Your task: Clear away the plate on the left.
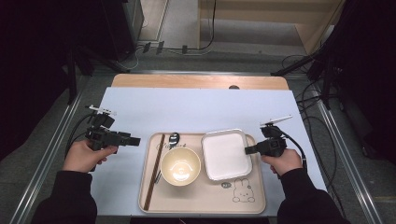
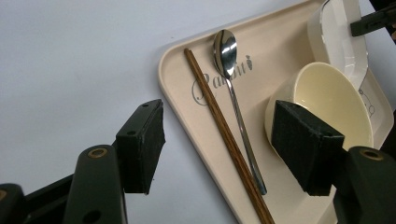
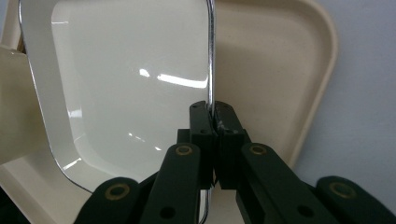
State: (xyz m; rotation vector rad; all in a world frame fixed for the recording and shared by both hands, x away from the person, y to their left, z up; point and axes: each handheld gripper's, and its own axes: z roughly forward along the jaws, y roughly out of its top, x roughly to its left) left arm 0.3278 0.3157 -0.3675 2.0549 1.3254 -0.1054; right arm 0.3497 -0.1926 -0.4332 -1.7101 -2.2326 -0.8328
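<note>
Right claw [image 3: 214, 122] on dish [image 3: 126, 84] rim

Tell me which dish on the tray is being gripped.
The square white dish: the right hand-held gripper is clamped on its rim. The round bowl sits untouched.

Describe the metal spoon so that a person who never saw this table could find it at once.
Look at the beige rectangular tray on the pale blue table mat. Near its left edge lie brown wooden chopsticks; the shiny silver metal spoon lies just right of them, beside the round cream bowl. It is the tray's only mirror-bright utensil.
</note>
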